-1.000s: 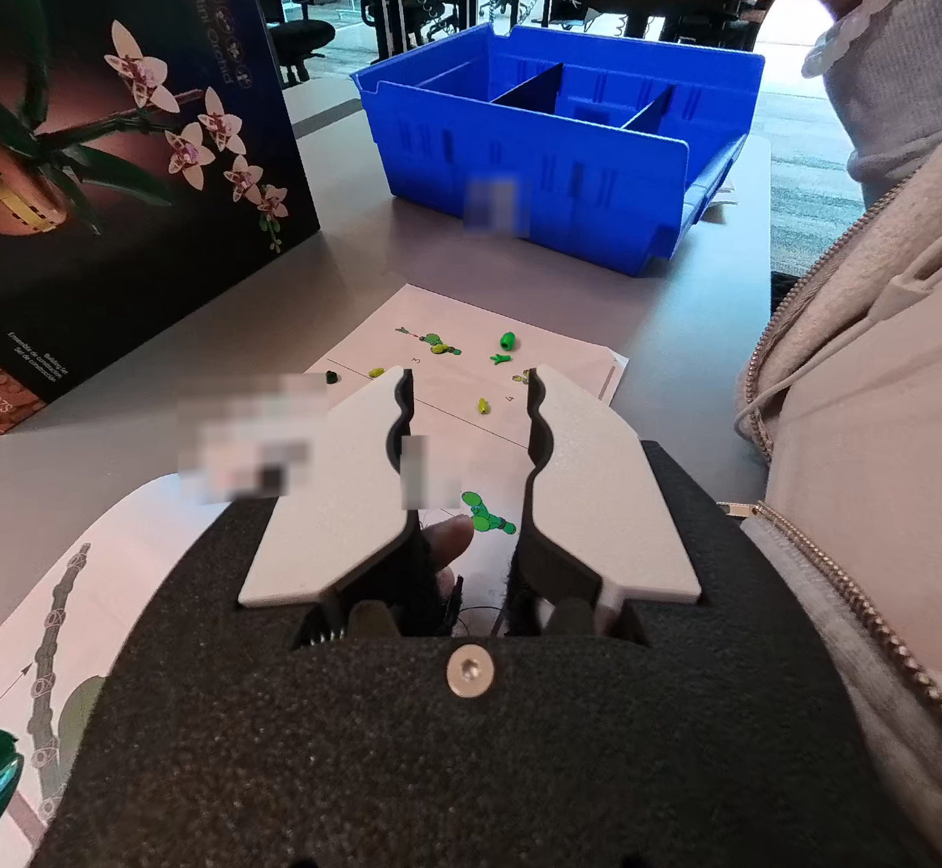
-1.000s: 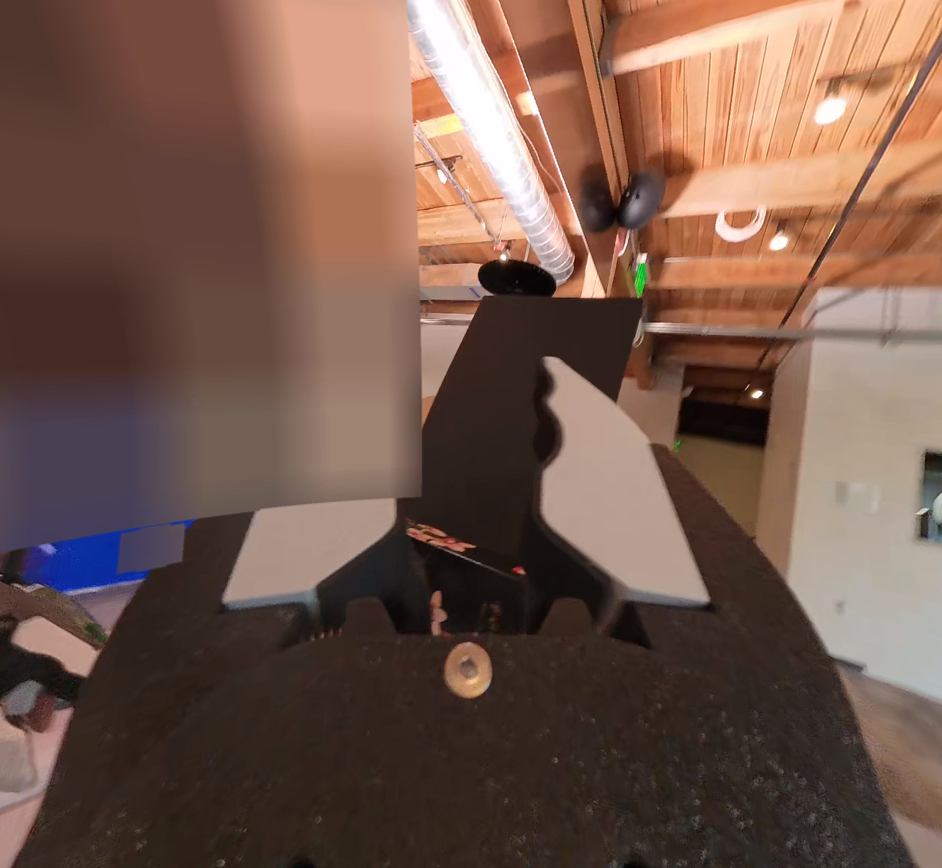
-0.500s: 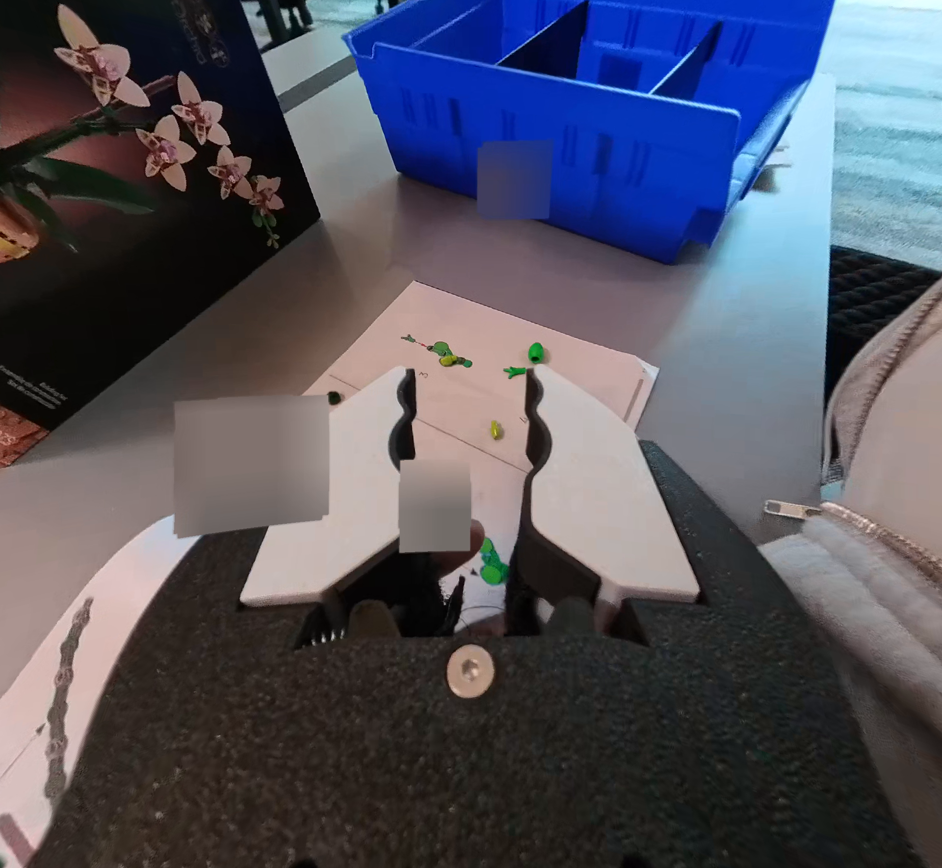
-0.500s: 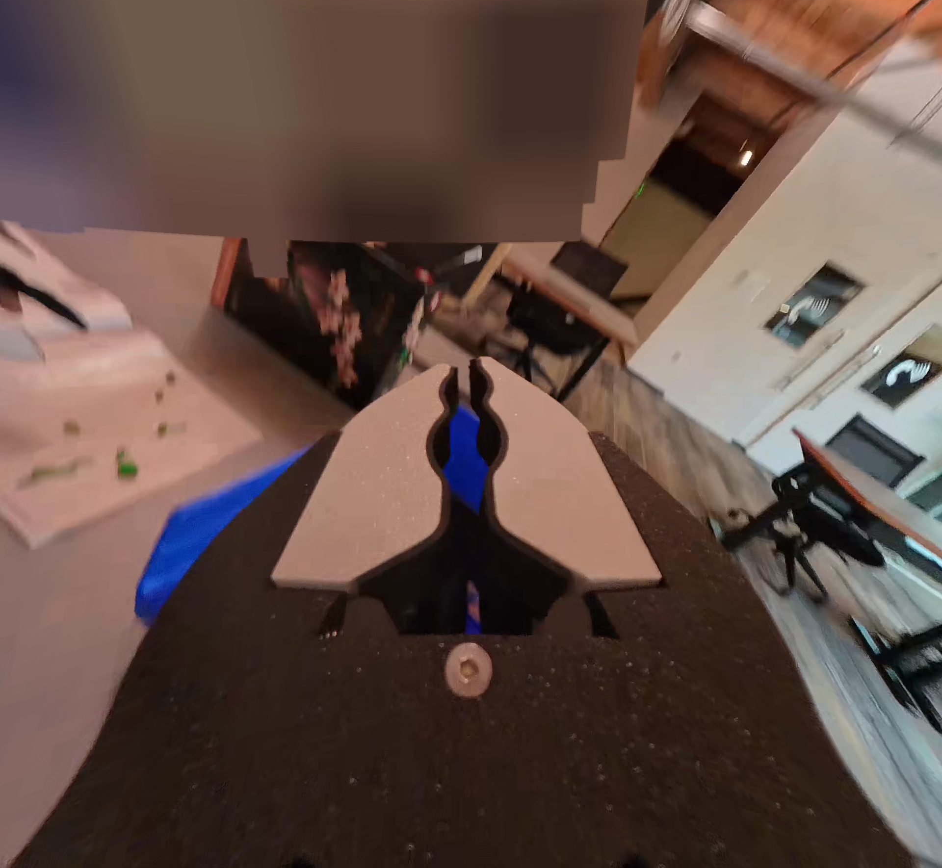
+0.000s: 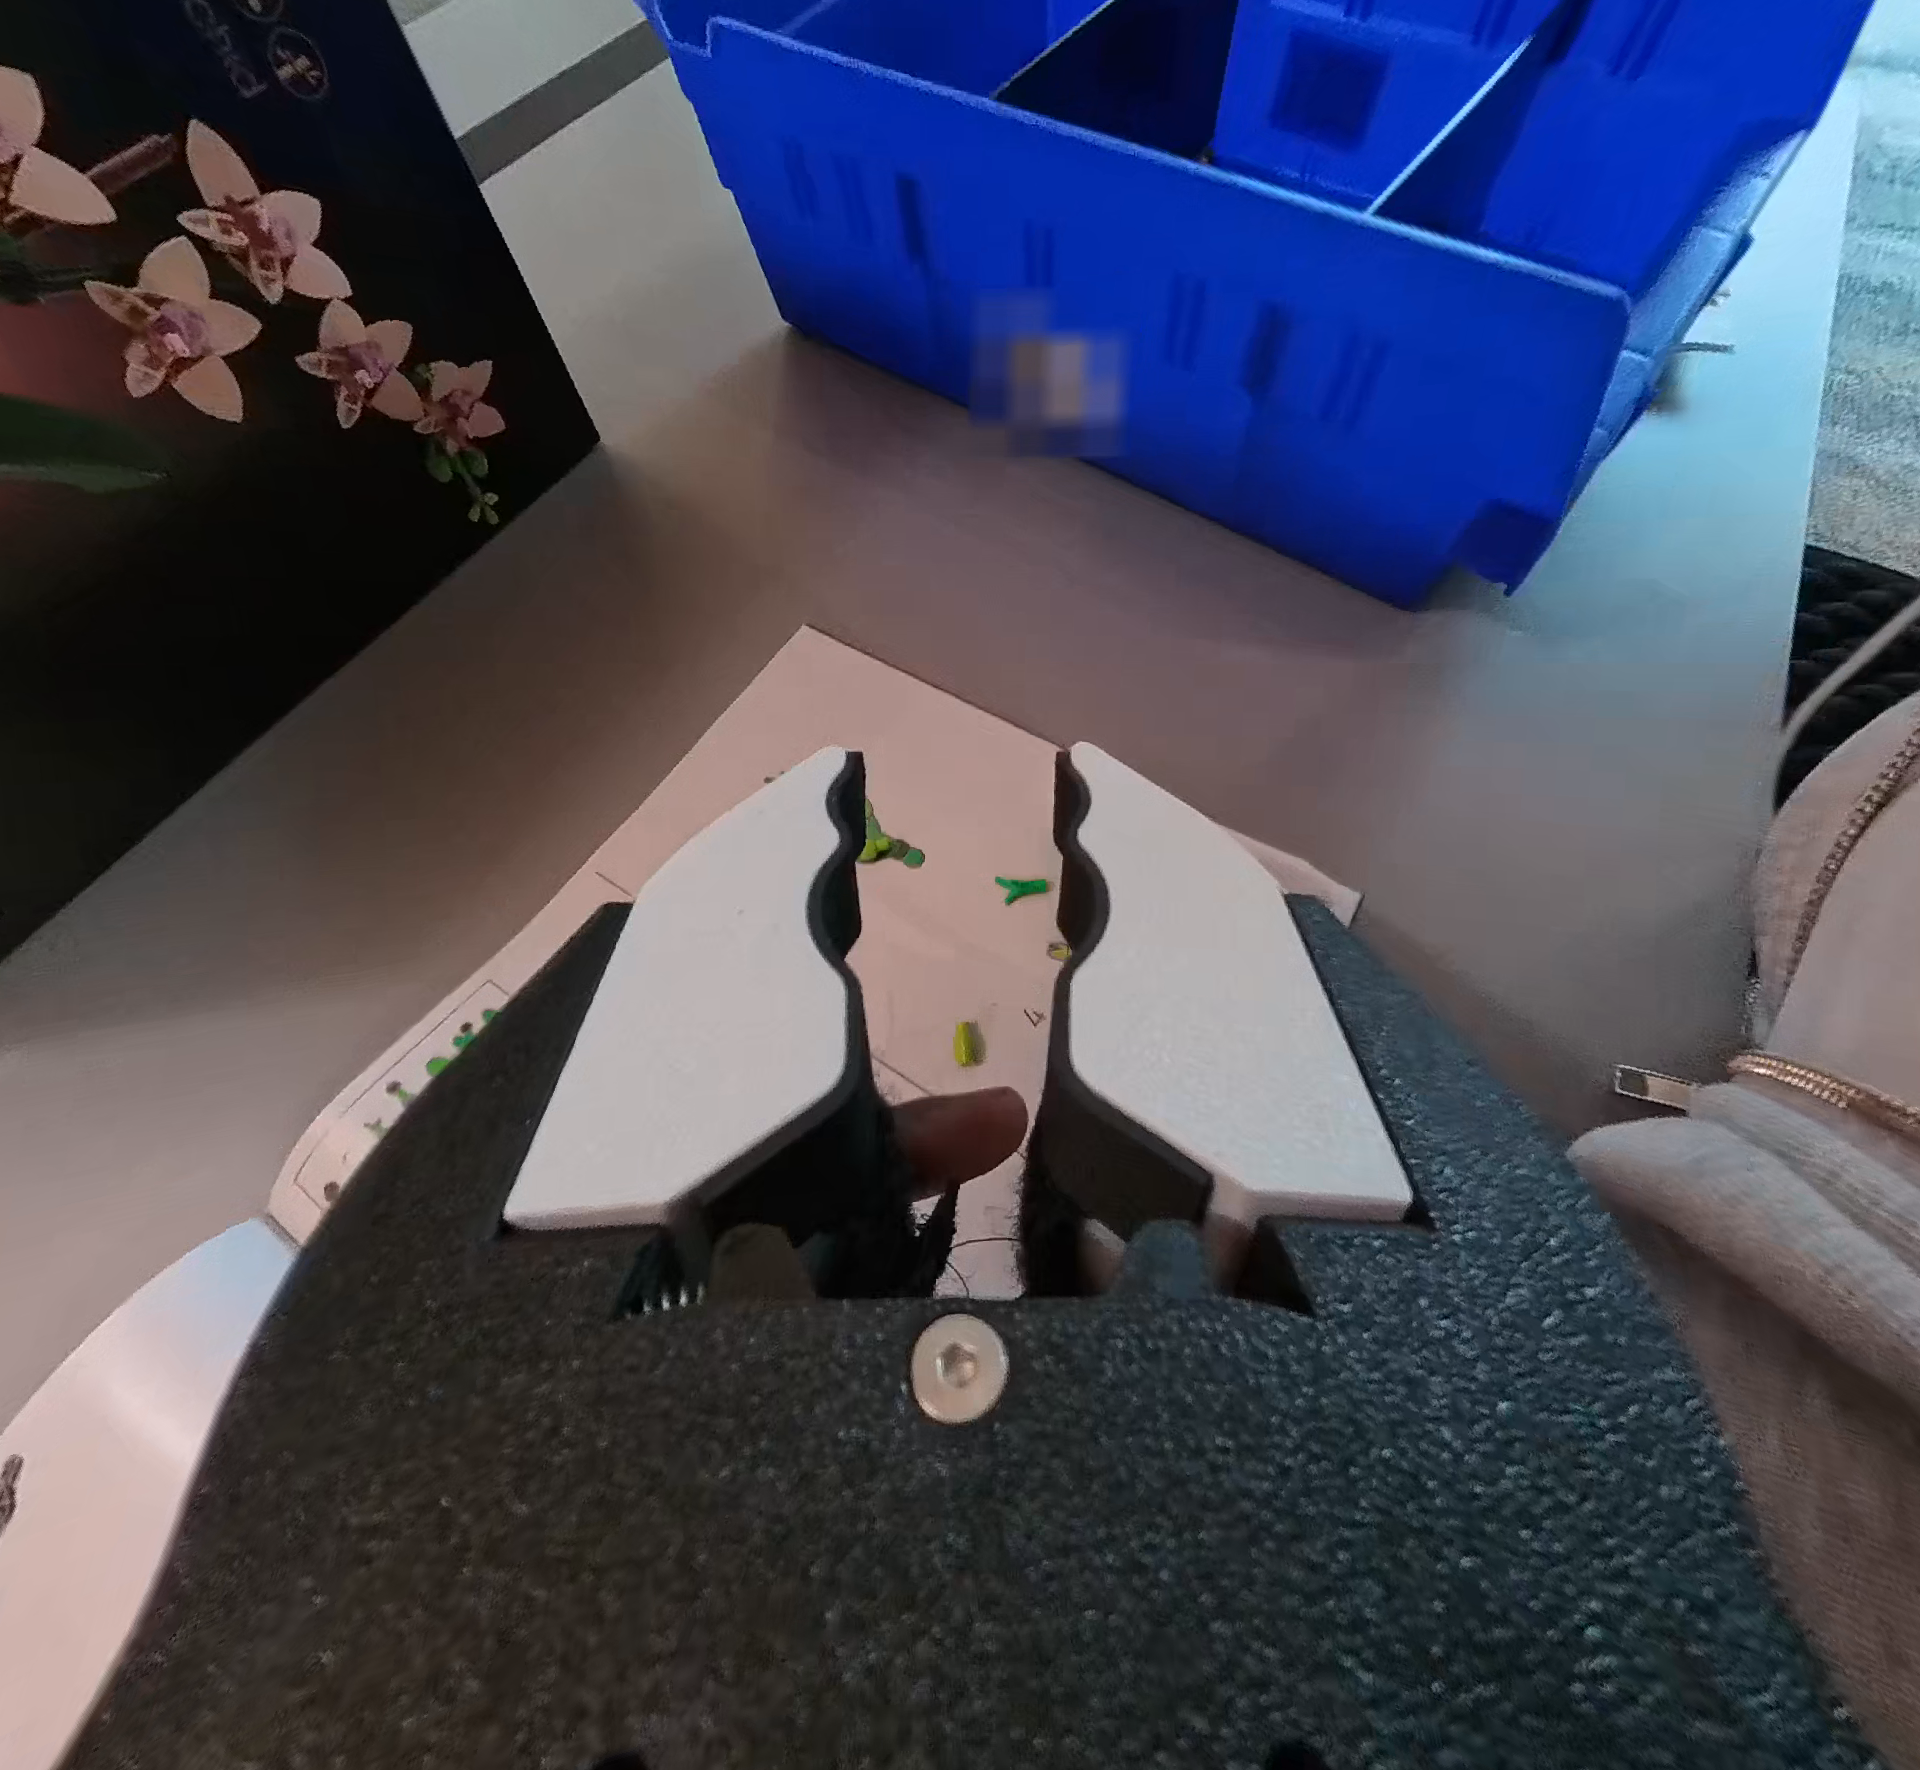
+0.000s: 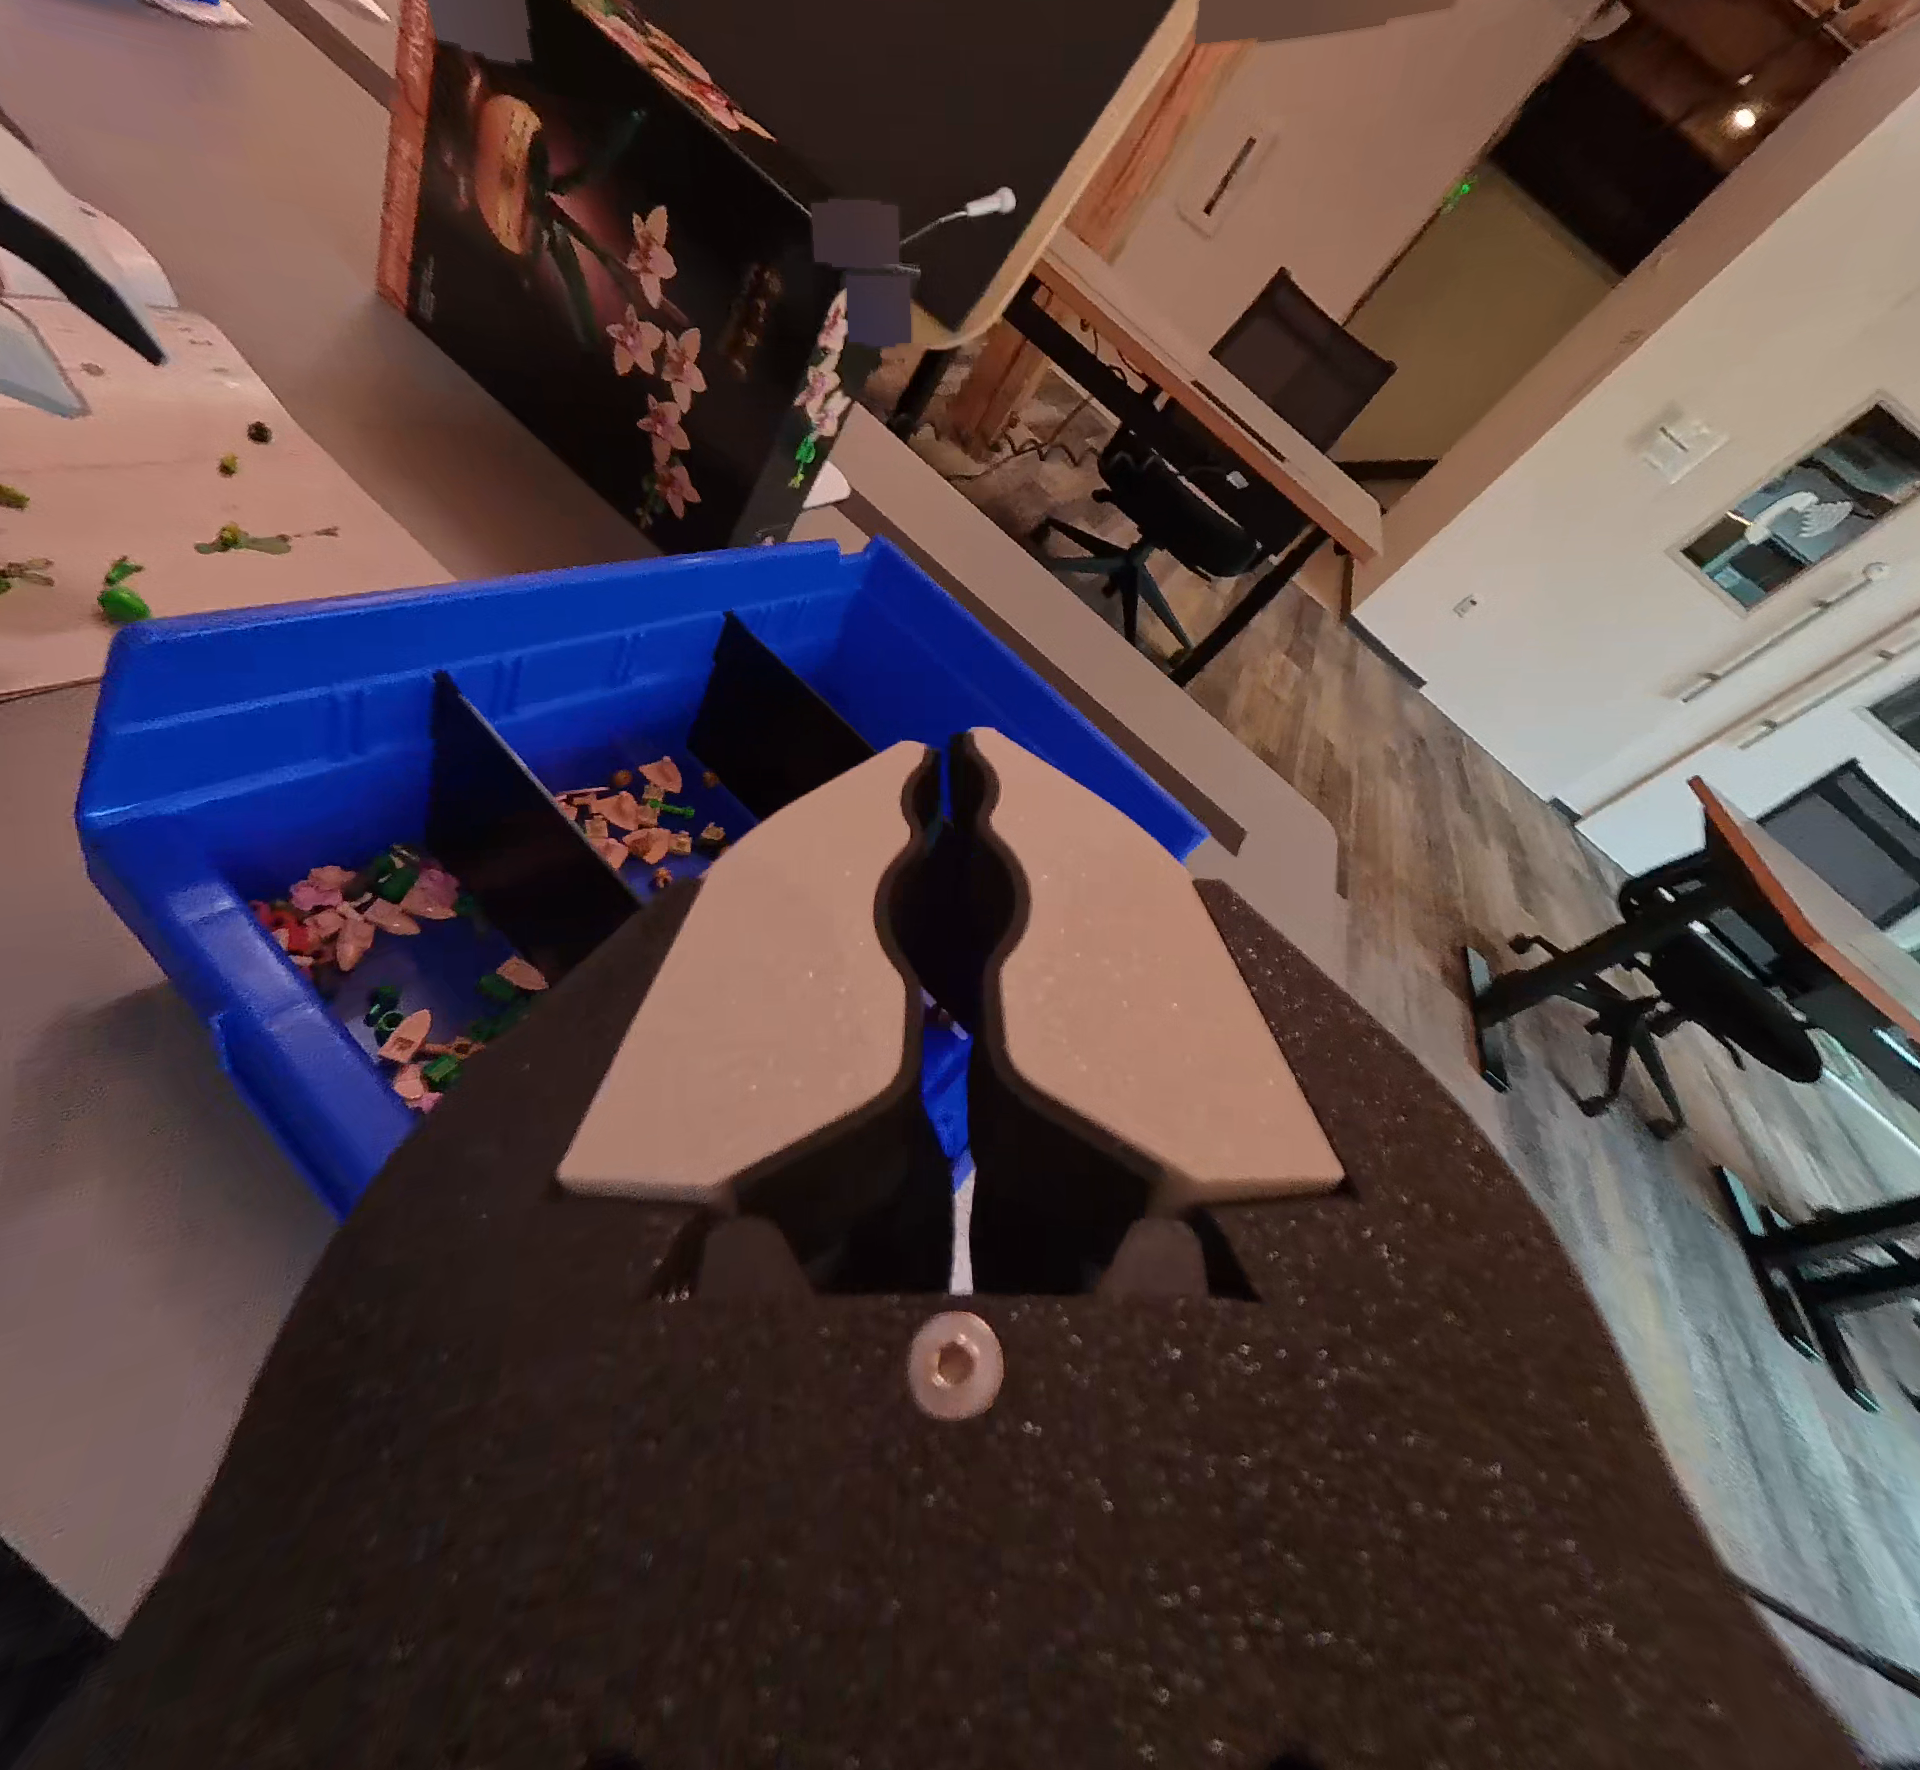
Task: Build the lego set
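My left gripper (image 5: 958, 770) is open and empty, low over the white instruction sheet (image 5: 940, 718). Small green lego pieces (image 5: 1018, 887) and a yellow-green piece (image 5: 966, 1042) lie on the sheet between and beyond its fingers. A fingertip (image 5: 961, 1133) shows under the jaws. My right gripper (image 6: 948, 746) is shut with nothing visible in it, tilted above the blue divided bin (image 6: 260, 733). The bin holds several pink, tan and green lego pieces (image 6: 358, 910) in its compartments. The bin also shows in the left wrist view (image 5: 1174, 307).
The dark lego box with orchid pictures (image 5: 177, 286) stands at the left of the table, also in the right wrist view (image 6: 582, 297). The grey table (image 5: 665, 525) ends at the right by a person's beige jacket (image 5: 1839, 1045). Office tables and chairs (image 6: 1174, 494) stand beyond. Some 30 cm of space lies between my two pairs of fingers.
My right gripper swung down from facing the ceiling to above the blue bin and closed. My left gripper moved forward over the sheet, toward the bin, staying open.
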{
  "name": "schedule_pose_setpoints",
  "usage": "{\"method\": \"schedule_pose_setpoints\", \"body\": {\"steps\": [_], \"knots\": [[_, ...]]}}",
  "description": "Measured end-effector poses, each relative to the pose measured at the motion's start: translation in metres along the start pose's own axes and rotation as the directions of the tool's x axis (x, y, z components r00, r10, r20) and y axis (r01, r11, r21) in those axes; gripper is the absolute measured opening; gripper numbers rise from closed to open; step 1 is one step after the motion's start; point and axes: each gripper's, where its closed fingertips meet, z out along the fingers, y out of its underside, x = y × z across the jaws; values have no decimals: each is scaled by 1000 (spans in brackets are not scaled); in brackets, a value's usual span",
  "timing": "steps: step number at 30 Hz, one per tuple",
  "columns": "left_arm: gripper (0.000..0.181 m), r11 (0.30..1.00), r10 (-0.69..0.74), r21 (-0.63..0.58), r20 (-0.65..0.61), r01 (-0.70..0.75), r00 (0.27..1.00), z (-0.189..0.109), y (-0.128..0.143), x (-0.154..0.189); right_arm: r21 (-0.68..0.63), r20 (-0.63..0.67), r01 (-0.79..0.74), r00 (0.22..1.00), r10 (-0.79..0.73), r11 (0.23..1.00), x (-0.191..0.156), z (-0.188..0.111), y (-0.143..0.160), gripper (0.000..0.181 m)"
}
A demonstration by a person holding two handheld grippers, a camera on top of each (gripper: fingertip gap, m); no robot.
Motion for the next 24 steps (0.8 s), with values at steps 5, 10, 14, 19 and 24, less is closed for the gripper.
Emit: {"method": "schedule_pose_setpoints", "body": {"steps": [5,10,14,19,24], "knots": [[33,1000,14,-16,-3,-14,1000,9,-4,0,-27,431,45,902,-29,999,-47,23,-2,13],[33,1000,18,24,-8,-18,1000,7,-7,1,-4,734,483,597,-326,876,-88,93,23,7],[33,998,-6,59,9,5,1000,-6,-2,-3,-42,820,652,455,-347,757,-102,142,72,6],[33,996,-52,76,28,49,998,-21,8,-16,-80,847,692,427,-317,718,-115,155,100,9],[33,994,-75,86,16,74,997,-25,14,-20,-94,848,723,419,-325,685,-119,155,109,10]]}}
